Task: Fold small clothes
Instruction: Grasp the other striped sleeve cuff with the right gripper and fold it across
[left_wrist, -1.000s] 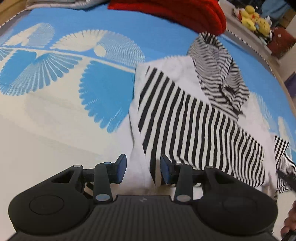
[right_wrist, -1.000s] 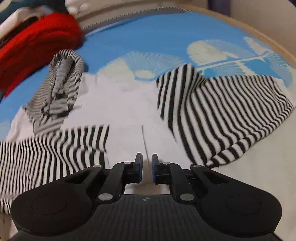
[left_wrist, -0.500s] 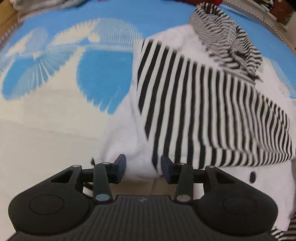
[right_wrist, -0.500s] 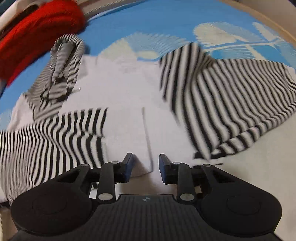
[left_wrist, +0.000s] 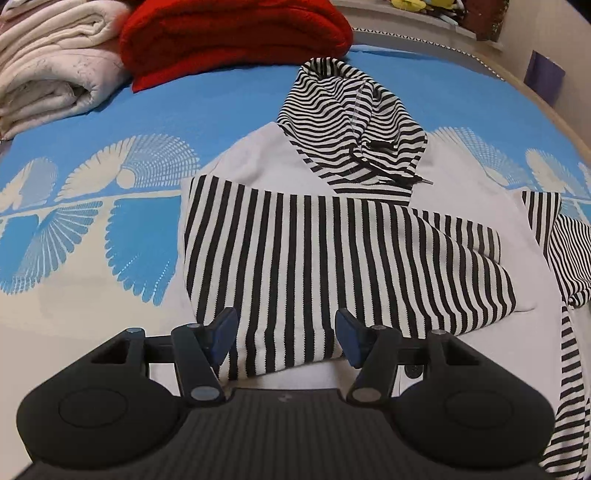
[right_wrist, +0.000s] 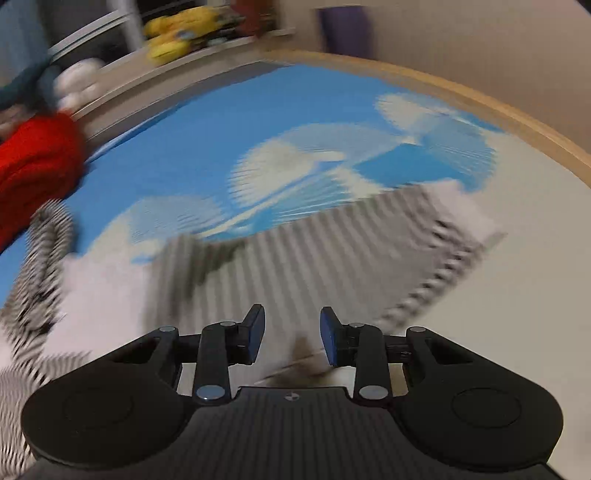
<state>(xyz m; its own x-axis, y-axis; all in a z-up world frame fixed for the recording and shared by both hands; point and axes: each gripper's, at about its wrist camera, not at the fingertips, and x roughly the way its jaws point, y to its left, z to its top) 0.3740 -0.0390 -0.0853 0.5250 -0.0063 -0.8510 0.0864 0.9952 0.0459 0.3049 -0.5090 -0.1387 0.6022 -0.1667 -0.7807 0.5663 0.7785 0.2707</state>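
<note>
A small white hoodie with a black-and-white striped hood lies flat on the bed. One striped sleeve is folded across its front. My left gripper hovers over that sleeve's near edge. Its jaws are opening, and the cloth lies between the pads without being pressed. The other striped sleeve trails off to the right. In the blurred right wrist view that sleeve spreads just ahead of my right gripper. Those jaws are opening too, with nothing gripped.
The bed cover is blue with cream fan shapes. A folded red blanket and a folded cream blanket lie at the far side. A wooden bed edge curves along the right, with yellow plush toys on a shelf beyond.
The left gripper pulled back and widened, leaving the striped sleeve flat across the hoodie. The right gripper went from nearly shut to open and swept right to the other sleeve.
</note>
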